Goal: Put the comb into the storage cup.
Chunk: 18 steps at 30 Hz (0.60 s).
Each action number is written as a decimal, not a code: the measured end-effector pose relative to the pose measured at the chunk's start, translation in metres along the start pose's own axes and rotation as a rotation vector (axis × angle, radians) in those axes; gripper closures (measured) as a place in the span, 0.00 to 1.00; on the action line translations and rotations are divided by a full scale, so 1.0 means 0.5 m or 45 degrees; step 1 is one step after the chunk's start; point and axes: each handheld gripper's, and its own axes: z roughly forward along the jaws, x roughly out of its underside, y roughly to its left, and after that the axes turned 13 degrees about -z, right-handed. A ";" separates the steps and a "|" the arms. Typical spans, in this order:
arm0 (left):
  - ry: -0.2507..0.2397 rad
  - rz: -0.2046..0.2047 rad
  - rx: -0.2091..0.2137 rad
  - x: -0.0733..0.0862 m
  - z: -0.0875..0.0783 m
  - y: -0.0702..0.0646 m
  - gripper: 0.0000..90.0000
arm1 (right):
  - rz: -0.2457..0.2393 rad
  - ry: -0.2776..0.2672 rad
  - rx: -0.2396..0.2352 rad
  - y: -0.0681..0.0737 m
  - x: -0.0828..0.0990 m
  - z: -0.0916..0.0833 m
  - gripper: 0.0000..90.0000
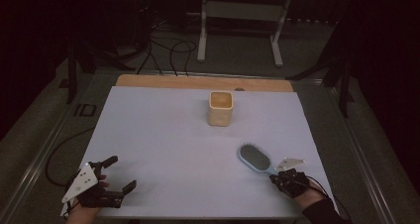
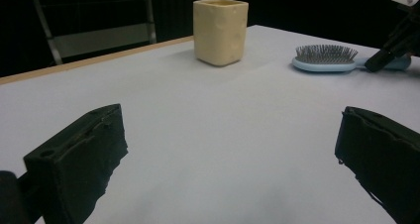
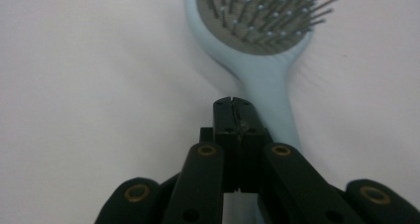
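Rm dim; far side almost black, light falls mainly on table. Table (image 1: 148, 135): white sheet over top, bare wood strip (image 1: 198, 81) exposed along far edge, metal frame rail visible at left and right sides. Floor (image 1: 237, 55): grey, carpet-like. Beyond table, white metal stand (image 1: 242, 16) w/ two legs and a low shelf. Black cables (image 1: 168, 48) loop across floor left of stand. Dark tripod-type legs (image 1: 341, 80) at right; walls not discernible.
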 end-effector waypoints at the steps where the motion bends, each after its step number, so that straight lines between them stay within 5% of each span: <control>1: -0.001 -0.001 0.000 0.000 0.000 0.000 0.00 | 0.003 -0.003 0.004 -0.002 0.001 0.001 1.00; 9: 0.000 0.000 -0.002 0.000 0.000 0.000 0.00 | 0.015 0.008 0.020 -0.013 0.006 0.003 1.00; 18: -0.005 -0.004 0.000 -0.001 -0.001 0.000 0.00 | -0.041 -0.033 0.008 -0.016 -0.010 -0.028 1.00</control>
